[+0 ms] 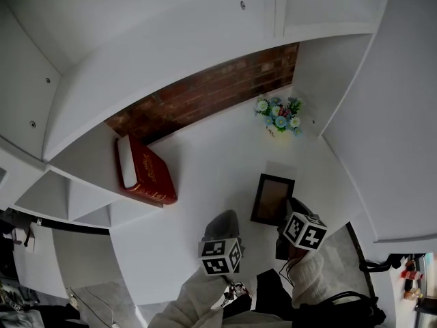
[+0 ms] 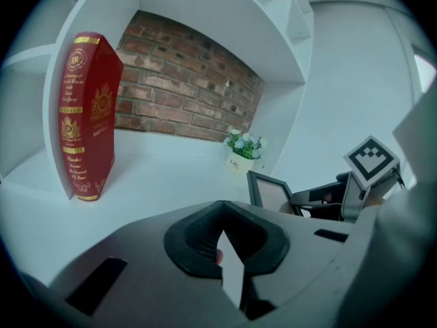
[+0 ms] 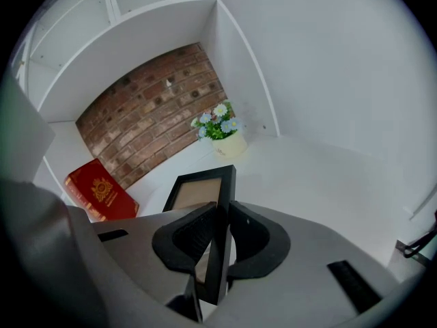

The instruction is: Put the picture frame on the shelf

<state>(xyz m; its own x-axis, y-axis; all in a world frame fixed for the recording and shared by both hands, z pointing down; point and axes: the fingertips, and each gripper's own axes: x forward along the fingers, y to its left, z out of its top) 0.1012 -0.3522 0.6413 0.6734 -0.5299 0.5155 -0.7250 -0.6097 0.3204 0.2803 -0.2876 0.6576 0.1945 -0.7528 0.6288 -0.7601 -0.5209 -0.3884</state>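
A black picture frame (image 1: 272, 197) with a brownish face is held upright over the white shelf board (image 1: 205, 162), right of the middle. My right gripper (image 1: 287, 208) is shut on its near right edge. In the right gripper view the frame (image 3: 201, 186) sits edge-on between the pads of that gripper (image 3: 220, 207). The left gripper (image 1: 224, 219) hovers just left of the frame and holds nothing that I can make out. Its jaws (image 2: 220, 209) are closed together. From the left gripper view the frame (image 2: 270, 193) shows to the right, its bottom hidden.
A red book (image 1: 147, 173) stands at the shelf's left, near the brick back wall (image 1: 205, 91). A small pot of flowers (image 1: 278, 115) sits in the back right corner. White side walls and an upper board enclose the compartment.
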